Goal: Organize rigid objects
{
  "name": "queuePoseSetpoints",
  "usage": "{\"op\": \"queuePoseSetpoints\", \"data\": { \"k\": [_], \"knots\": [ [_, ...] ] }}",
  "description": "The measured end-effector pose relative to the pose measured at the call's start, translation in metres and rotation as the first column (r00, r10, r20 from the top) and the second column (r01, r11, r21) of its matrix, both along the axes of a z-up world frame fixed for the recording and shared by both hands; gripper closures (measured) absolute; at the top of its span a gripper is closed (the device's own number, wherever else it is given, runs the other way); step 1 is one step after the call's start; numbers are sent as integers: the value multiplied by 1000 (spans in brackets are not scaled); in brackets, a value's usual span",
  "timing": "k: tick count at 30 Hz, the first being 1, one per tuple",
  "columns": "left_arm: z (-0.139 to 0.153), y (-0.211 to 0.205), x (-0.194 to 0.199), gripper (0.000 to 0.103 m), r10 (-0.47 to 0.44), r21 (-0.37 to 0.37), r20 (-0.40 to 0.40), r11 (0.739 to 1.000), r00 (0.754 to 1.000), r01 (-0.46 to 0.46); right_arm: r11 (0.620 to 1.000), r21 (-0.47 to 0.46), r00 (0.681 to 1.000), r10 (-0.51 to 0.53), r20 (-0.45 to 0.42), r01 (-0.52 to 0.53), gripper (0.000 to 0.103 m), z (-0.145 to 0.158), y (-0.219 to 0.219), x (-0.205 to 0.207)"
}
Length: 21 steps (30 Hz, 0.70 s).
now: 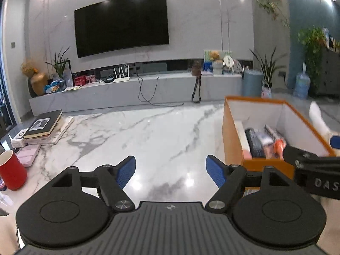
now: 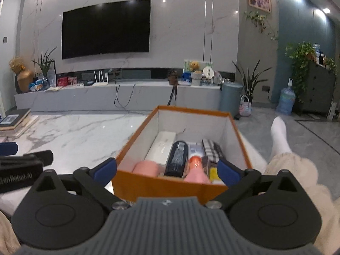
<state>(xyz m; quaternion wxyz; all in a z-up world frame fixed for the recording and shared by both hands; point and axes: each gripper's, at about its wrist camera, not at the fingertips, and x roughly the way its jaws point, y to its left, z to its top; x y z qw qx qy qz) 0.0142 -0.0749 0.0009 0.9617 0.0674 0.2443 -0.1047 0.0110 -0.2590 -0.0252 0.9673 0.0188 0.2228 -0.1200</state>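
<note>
- Step in hand, as judged: between placements; the orange box on the counter already holds several items.
- Left gripper: jaws wide apart, empty.
- Right gripper: jaws wide apart, empty, at the box's near wall.
- Next move: select a remaining item, perhaps near the books.

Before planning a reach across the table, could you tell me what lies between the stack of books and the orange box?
In the left wrist view, only bare marble tabletop lies between the stack of books and the orange box; nothing sits on that stretch.
</note>
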Motion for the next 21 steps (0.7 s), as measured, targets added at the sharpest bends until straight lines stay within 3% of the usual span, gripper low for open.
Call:
{"op": "queuePoseSetpoints", "data": {
  "k": [10, 21],
  "knots": [
    [-23, -5, 2, 14, 5, 39, -67, 999, 998, -2, 1000, -6, 998, 26, -62, -26, 4, -25, 5, 17],
    [-22, 5, 2, 14, 25, 35, -109, 999, 994, -22, 999, -29, 999, 33, -35, -34, 4, -24, 13, 13]
  ]
}}
